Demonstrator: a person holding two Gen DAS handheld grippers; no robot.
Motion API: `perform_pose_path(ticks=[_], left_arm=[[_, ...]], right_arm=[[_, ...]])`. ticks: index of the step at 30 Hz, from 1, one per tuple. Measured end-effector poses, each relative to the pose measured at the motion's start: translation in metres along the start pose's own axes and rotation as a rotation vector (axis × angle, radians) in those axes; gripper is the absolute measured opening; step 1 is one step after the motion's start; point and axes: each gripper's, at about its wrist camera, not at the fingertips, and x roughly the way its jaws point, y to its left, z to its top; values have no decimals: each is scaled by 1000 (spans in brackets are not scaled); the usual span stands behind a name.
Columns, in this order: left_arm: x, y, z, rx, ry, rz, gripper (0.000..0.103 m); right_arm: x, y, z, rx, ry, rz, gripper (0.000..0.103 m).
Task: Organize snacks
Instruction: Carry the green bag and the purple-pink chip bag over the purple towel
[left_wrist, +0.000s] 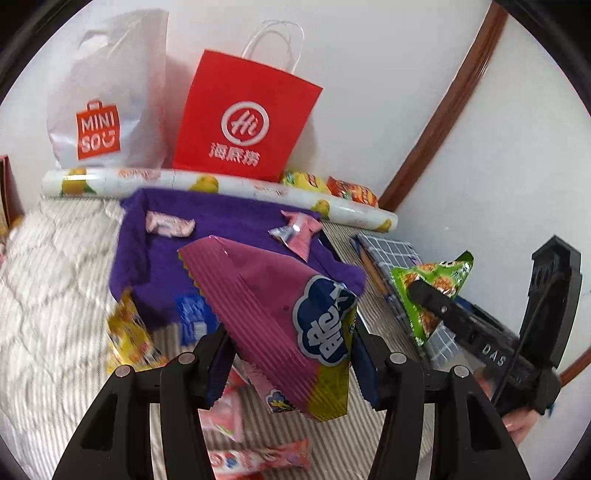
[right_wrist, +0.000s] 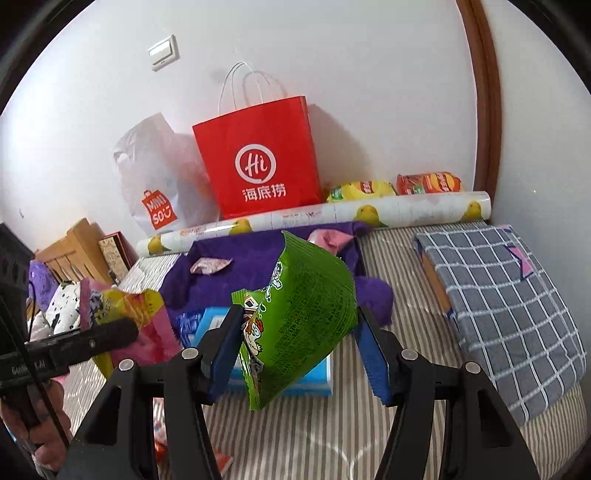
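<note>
On purple tray (left_wrist: 236, 236): two pink candies (left_wrist: 168, 224).

This is a bedroom in a home: a bed with a grey-and-white striped sheet (right_wrist: 332, 424) and a white quilted blanket (left_wrist: 48, 280) stands against a plain white wall (right_wrist: 351, 74) bearing a white light switch (right_wrist: 163, 52), with a red paper shopping bag (right_wrist: 258, 158) and a white plastic store bag (left_wrist: 107, 96) leaning there.

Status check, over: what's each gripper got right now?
Left gripper shut on pink snack bag. Right gripper shut on green snack bag. Both bags lifted, nothing blocking.
</note>
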Motion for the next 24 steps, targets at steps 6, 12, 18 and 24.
perform_pose_path(ticks=[6,12,18,24], left_arm=[[7,6,20,25,-30,29,54],[24,14,43,25,-49,42,54],[52,27,62,23,-59,123,54],[86,56,71,-24,-33,153,54]], right_arm=[[22,3,25,10,-7,11,59],[42,10,47,-14,-20,19,59],[77,13,61,-39,-9,5,59],[124,4,67,-36,55,-21,59]])
